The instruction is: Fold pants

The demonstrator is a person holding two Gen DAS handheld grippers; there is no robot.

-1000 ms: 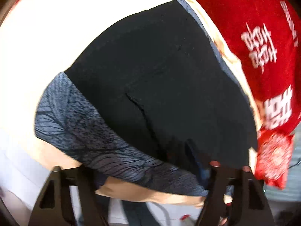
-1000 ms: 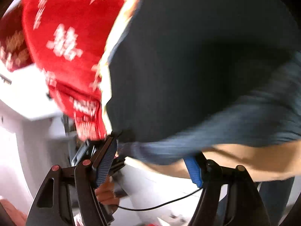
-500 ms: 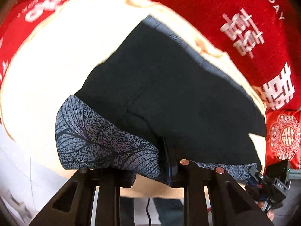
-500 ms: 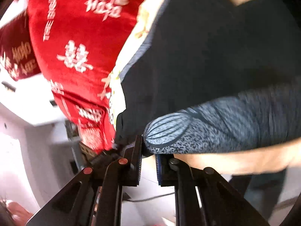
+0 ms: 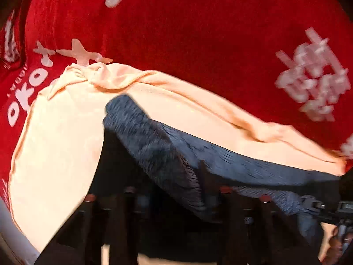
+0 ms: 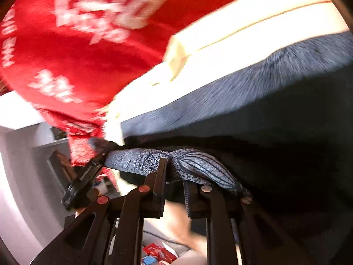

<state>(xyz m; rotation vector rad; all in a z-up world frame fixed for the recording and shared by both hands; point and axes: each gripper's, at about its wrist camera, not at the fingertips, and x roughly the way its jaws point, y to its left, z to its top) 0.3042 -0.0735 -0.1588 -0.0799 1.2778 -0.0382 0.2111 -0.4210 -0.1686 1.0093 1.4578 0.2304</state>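
The pants (image 5: 167, 154) are dark, with a grey-blue leaf-patterned band. They lie on a cream sheet (image 5: 61, 145), with the near edge lifted and carried toward the far side. My left gripper (image 5: 176, 196) is shut on the patterned band; its fingers are dark and partly hidden by cloth. In the right wrist view my right gripper (image 6: 174, 172) is shut on the patterned band (image 6: 194, 165) of the pants (image 6: 275, 159), holding it above the dark cloth. The other gripper (image 6: 88, 172) shows at the left, pinching the same band.
A red blanket with white characters (image 5: 198, 33) lies beyond the cream sheet and shows in the right wrist view (image 6: 72, 50) too. White furniture and shelves (image 6: 26, 145) stand at the left beyond the bed edge. Small clutter lies on the floor (image 6: 154, 254).
Both grippers closed on the patterned band, then lifted it and carried it forward over the dark cloth toward the red blanket. The folded edge now lies much farther across the pants.
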